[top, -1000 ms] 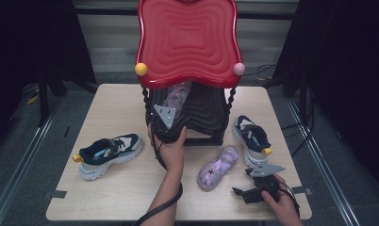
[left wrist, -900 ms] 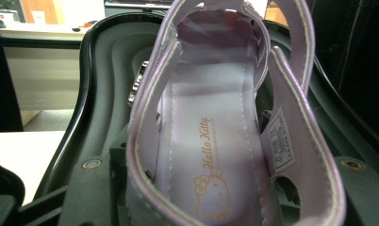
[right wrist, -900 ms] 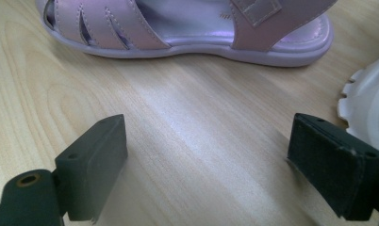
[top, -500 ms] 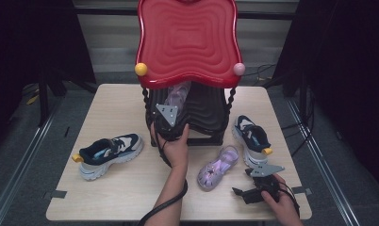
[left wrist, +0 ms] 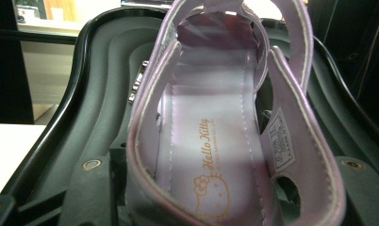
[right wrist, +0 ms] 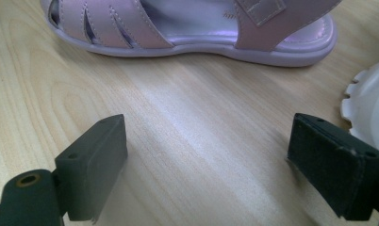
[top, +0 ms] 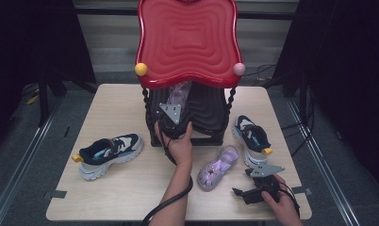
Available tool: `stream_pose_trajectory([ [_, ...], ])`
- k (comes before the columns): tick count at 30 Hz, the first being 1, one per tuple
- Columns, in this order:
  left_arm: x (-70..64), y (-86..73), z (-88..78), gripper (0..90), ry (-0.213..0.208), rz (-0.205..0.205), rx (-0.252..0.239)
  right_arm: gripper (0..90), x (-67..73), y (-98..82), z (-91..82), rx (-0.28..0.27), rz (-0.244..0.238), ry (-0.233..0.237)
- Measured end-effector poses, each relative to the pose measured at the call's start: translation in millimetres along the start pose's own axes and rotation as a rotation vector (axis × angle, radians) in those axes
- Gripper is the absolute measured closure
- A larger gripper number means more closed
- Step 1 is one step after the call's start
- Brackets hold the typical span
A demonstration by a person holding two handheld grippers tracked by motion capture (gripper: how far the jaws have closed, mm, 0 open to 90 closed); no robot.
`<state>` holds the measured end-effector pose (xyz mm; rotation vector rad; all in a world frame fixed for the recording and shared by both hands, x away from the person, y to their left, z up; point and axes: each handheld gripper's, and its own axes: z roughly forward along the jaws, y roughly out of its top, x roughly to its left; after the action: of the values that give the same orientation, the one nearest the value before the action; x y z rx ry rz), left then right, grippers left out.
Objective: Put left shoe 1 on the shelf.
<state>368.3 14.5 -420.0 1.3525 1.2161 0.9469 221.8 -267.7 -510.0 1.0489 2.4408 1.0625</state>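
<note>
Nothing has shifted in the last second: your left gripper (top: 174, 123) keeps its jaws clamped on the lilac sandal (left wrist: 216, 141) inside the black rack (top: 211, 113), right gripper (top: 246, 194) idle, jaws apart, so release next.

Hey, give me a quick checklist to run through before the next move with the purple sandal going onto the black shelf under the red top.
1. Left gripper has the held sandal: it sits right at the gripper, but the pads are hidden. Cannot tell.
2. Held sandal is over the black shelf: the ribbed tray lies beneath and around it. Ok.
3. Held sandal rests on the shelf: contact is not visible. Cannot tell.
4. Right gripper is free: jaws wide apart over bare table. Ok.
5. Second sandal is reachable: it lies flat on the table just ahead of the right gripper. Ok.
6. Two sneakers stand off to the sides. Ok.
</note>
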Motion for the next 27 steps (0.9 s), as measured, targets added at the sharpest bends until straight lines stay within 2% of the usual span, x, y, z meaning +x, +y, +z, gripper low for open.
stream_pose_trajectory([
  [10, -6.6, -4.1, 7.1, 37.6, 0.008, -0.007, 0.001, 11.7, 0.1, -0.2, -0.3, 0.002, 0.0, -0.001],
  [12, -6.2, -4.8, 7.8, 37.5, 0.003, -0.019, -0.003, 11.7, 0.2, -0.2, -0.4, 0.001, 0.0, -0.001],
  [20, -3.7, -6.4, 10.3, 37.6, 0.02, -0.021, -0.002, 11.7, 0.2, -0.2, -0.3, 0.001, 0.0, 0.0],
  [27, 0.7, -7.7, 12.2, 37.6, 0.04, -0.046, 0.004, 11.7, 0.1, -0.2, -0.4, 0.001, -0.001, -0.001],
])
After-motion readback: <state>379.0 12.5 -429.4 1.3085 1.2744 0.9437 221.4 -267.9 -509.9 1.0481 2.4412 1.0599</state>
